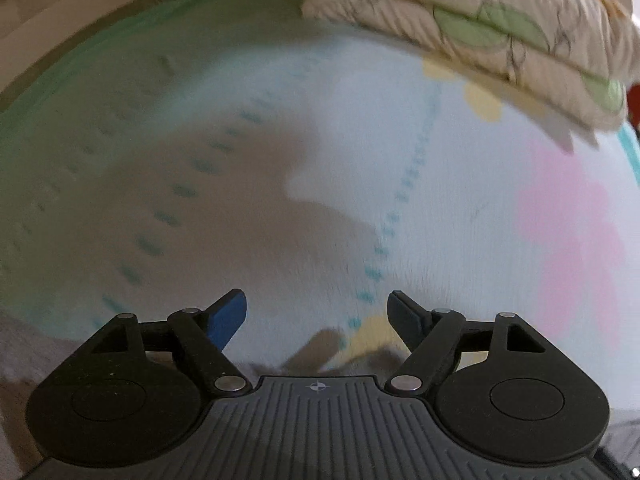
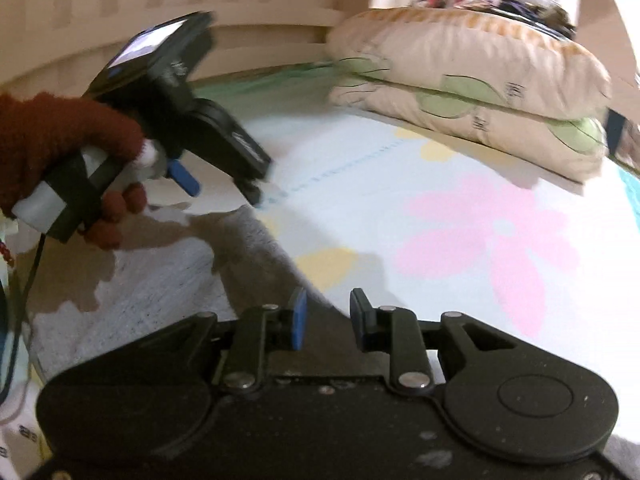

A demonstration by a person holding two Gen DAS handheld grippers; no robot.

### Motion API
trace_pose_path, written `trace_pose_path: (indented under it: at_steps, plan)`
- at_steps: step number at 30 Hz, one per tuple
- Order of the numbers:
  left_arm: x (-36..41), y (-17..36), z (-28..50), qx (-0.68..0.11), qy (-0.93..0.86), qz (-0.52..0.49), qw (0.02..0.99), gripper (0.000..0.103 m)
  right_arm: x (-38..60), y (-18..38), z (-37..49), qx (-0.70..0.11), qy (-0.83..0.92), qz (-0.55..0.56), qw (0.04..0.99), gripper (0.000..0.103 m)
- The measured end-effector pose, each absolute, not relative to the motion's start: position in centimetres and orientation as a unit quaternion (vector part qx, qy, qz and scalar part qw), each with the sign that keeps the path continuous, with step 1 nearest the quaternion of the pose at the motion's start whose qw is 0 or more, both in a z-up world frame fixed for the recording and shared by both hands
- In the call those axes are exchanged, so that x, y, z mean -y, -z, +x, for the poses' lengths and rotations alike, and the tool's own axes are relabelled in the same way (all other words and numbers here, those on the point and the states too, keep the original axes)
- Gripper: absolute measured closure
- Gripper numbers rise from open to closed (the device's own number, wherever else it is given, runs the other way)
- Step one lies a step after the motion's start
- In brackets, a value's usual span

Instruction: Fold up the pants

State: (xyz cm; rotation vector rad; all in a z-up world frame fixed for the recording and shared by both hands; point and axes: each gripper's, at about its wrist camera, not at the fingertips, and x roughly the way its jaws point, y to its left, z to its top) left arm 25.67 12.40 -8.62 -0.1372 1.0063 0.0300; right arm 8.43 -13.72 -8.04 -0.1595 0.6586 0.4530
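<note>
The right gripper (image 2: 327,320) hangs just above the near edge of the pale grey knit pants (image 2: 168,280), its jaws a modest gap apart with nothing between them. The pants lie flat on the white bedsheet with pink and yellow flower prints (image 2: 460,184), spread leftward from this gripper; their far edge runs diagonally up toward the left gripper (image 2: 224,188). In its own view the left gripper (image 1: 317,316) is spread wide and empty, with only a sliver of grey cloth below its fingers — the frame is blurred, so whether it is touching the fabric cannot be told.

The risks, as I judge them: the pants are soft and thick, so a shallow bite could catch one layer only and the fold would drag crooked. The left gripper, past the pants' edge, could pinch the sheet along with the cloth. Beyond both, the two stacked cream pillows with green leaf prints (image 2: 468,76) sit well clear.
</note>
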Motion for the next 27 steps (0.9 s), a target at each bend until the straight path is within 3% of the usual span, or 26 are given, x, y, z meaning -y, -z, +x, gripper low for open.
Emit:
trace_pose_path:
  at_steps: [2,5,10,13,16,21,27]
  plan:
    - [-12.7,7.9,24.8,-0.475,-0.004,-0.073,0.877,0.026,14.7,7.9,7.7,-0.333,-0.211,-0.074,0.916,0.077]
    - [-12.3,7.4,22.5,-0.472,0.021,-0.069,0.879,0.026,15.9,8.8,7.3,-0.359,-0.199,-0.074,0.909,0.09]
    - [-10.4,8.4,19.2,-0.476,0.063,-0.075,0.874,0.026,17.5,11.3,9.1,-0.404,-0.143,-0.051,0.902,0.091]
    - [-8.6,9.5,18.7,-0.488,0.091,-0.062,0.866,0.026,19.0,12.8,11.5,-0.421,-0.099,-0.007,0.902,0.098]
    - [-7.4,10.5,19.3,-0.49,0.096,-0.05,0.865,0.026,19.8,12.3,12.8,-0.424,-0.079,0.031,0.902,0.092]
    - [-8.0,12.4,20.1,-0.494,0.073,-0.05,0.865,0.026,21.6,10.6,11.5,-0.412,-0.064,0.034,0.908,0.092]
    - [-7.8,12.0,18.2,-0.493,0.067,-0.022,0.867,0.026,29.6,11.1,8.6,-0.452,0.033,0.044,0.89,0.092]
